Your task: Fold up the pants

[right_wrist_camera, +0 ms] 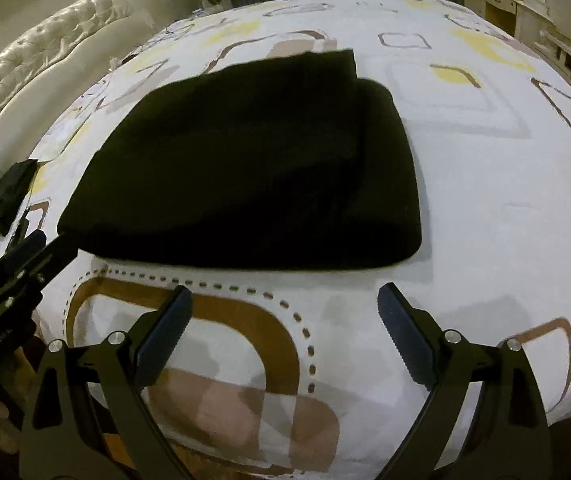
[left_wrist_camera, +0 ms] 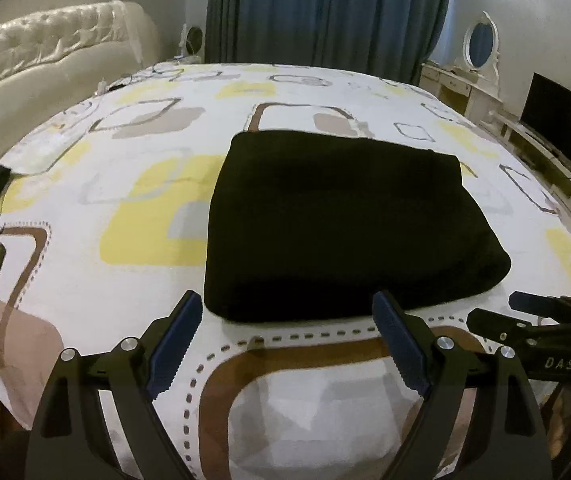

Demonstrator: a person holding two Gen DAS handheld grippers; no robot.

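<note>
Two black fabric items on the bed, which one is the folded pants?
The big black rectangle mid-bed, just ahead of both open grippers, layers stacked with one corner sticking out at the far edge. The other, a small dark bundle, sits at the bed's left edge.

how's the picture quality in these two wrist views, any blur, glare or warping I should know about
Left wrist view: strong fisheye bending of the bed, dark corner vignette, ceiling-light glare top right, black pants so dark the folds vanish. Right wrist view: same warping, slight motion blur on the bedsheet pattern, pants underexposed though one layered edge shows.
</note>
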